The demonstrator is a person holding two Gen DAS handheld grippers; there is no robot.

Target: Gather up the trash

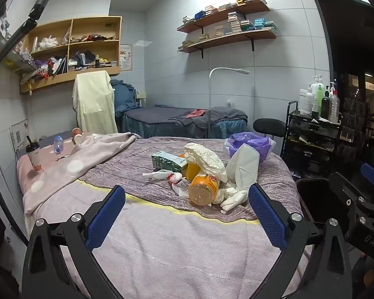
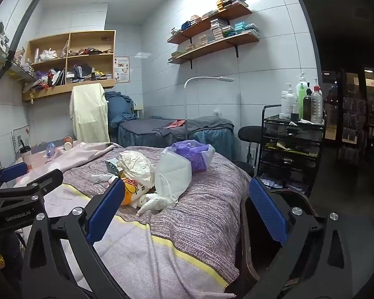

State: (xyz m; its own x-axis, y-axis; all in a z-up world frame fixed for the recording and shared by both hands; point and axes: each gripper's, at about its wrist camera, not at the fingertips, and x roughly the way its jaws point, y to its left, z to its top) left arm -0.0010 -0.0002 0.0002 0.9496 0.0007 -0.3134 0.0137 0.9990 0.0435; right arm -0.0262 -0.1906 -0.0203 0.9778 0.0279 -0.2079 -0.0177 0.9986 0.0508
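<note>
Both the left gripper (image 1: 187,214) and the right gripper (image 2: 187,211) hover with blue-padded jaws spread wide, holding nothing. Nothing looks collected yet. The heap of trash sits untouched mid-bed, near the left jaws: an orange plastic cup (image 1: 203,189) on its side, a crumpled cream paper bag (image 1: 207,160), a white face mask (image 1: 244,164), a green carton (image 1: 168,162), white tissues (image 1: 233,199) and a purple plastic bag (image 1: 249,144). A dark bin (image 2: 261,239) stands beside the bed (image 2: 194,224) under the right gripper, a likely destination. More cups and a bottle (image 1: 58,144) lie at the far end. Beyond are wooden shelves (image 1: 227,28) and a black trolley (image 1: 309,139).
</note>
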